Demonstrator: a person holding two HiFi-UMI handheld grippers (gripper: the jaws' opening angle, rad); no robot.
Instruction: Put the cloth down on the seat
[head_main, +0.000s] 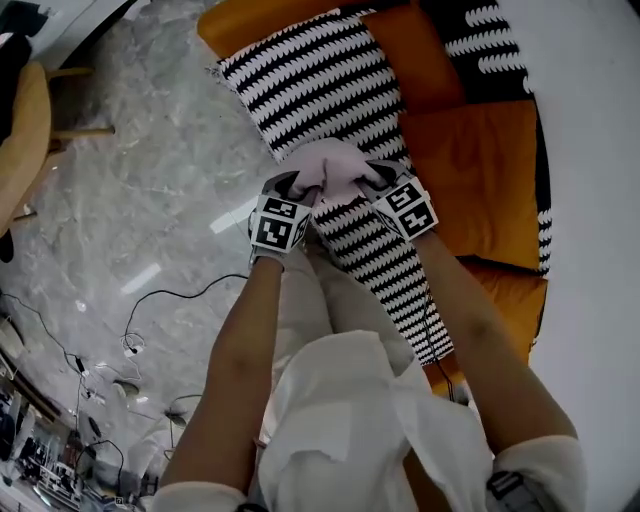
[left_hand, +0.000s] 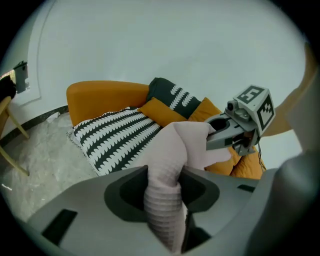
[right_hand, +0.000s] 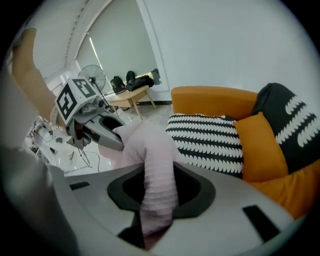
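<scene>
Jaws of the left hand-held gripper (left_hand: 162, 187) are clamped on one bunched end of the pale pink cloth (left_hand: 182, 142), which stands up between them as a ribbed roll. The right hand-held gripper (right_hand: 157, 190) pinches the other end the same way. In the head view the two tips sit close together, left (head_main: 300, 184) and right (head_main: 372, 178), with the cloth (head_main: 335, 165) humped between them in a loose fold.

Below it lies a black-and-white striped cushion (head_main: 330, 85) on the orange seat (head_main: 510, 295), with the pale marble floor (head_main: 150, 190) to the left. Whether the cloth touches the cushion I cannot tell.

It looks light, soft and limp: it sags and creases wherever it is unsupported, so it should fall into a heap and stay where it lands. Its knit texture likely gives the pads good grip, and nothing about it seems fragile. Holding it at two separate ends, as now, suits it, since that keeps the fabric controlled and lets it be spread on the seat.
</scene>
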